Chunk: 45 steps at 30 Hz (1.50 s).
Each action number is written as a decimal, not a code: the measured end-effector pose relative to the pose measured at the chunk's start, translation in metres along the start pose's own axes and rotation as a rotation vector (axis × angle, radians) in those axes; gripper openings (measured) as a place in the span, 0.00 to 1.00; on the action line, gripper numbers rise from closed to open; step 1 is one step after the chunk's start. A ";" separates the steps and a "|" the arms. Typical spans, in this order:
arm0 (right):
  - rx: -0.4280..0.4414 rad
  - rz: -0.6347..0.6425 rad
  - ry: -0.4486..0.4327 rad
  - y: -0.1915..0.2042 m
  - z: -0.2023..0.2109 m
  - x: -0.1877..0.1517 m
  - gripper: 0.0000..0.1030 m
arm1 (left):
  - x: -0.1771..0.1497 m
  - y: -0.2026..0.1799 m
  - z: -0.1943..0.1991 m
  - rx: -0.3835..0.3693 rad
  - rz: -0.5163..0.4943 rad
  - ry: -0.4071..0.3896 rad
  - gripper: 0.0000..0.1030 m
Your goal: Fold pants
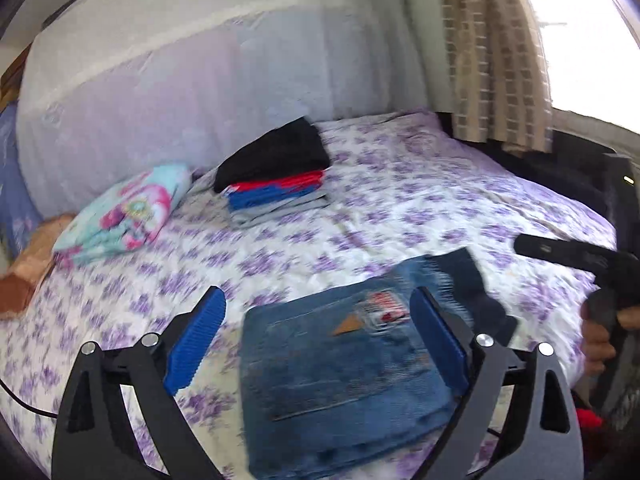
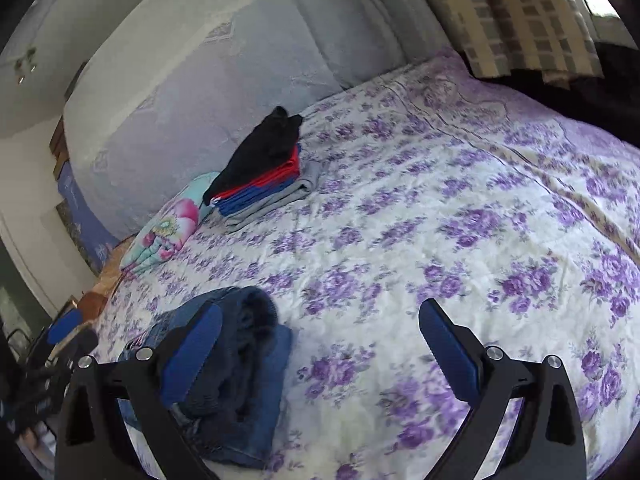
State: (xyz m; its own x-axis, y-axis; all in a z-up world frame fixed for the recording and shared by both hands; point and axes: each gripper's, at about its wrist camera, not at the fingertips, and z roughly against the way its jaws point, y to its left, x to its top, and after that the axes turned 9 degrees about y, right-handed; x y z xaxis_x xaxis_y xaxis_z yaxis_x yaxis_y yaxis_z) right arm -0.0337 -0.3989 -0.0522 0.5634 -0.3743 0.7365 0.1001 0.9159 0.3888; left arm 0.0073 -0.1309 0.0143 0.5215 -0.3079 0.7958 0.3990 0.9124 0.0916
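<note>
Both wrist cameras look forward and slightly downward across the bed, close above the folded jeans; both share the probably identical clothes stack

Wide open stretch of purple-flowered white bedspread mid-bed and to the right. Obstacles: folded blue denim jeans near edge, stacked black-red-blue-grey clothes and turquoise-pink folded cloth far left.
</note>
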 end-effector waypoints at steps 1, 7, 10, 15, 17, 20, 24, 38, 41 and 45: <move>-0.006 0.058 0.004 0.016 0.000 -0.003 0.96 | 0.000 0.018 -0.010 -0.008 0.066 0.042 0.88; -0.098 0.280 0.050 0.081 -0.019 -0.008 0.96 | -0.022 0.043 -0.024 -0.103 0.142 0.094 0.87; -0.118 0.312 0.102 0.087 -0.026 -0.016 0.96 | -0.034 0.024 -0.032 -0.072 0.049 0.108 0.88; -0.114 0.279 0.237 0.052 -0.047 -0.043 0.96 | -0.056 0.021 -0.066 -0.123 0.065 0.211 0.96; -0.072 0.232 0.245 0.044 -0.048 -0.045 0.96 | -0.061 0.028 -0.072 -0.164 0.113 0.221 0.96; -0.105 0.277 0.226 0.053 -0.047 -0.046 0.96 | -0.060 0.029 -0.072 -0.171 0.115 0.233 0.96; -0.128 0.299 0.201 0.060 -0.038 -0.043 0.96 | -0.061 0.024 -0.067 -0.130 0.097 0.208 0.96; -0.236 0.567 0.136 0.122 -0.031 -0.054 0.96 | -0.059 0.025 -0.064 -0.100 0.108 0.205 0.96; -0.133 0.451 0.207 0.095 -0.043 -0.056 0.96 | -0.060 0.025 -0.064 -0.101 0.100 0.206 0.96; -0.078 0.411 0.214 0.092 -0.035 -0.050 0.96 | -0.059 0.028 -0.064 -0.110 0.105 0.207 0.96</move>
State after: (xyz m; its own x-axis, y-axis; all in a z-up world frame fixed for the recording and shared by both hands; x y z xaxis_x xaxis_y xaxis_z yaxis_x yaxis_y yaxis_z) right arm -0.0234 -0.2910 -0.0727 0.7248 0.0522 0.6870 -0.1097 0.9932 0.0403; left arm 0.0361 -0.1042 -0.0683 0.7030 -0.2717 0.6573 0.4079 0.9111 -0.0596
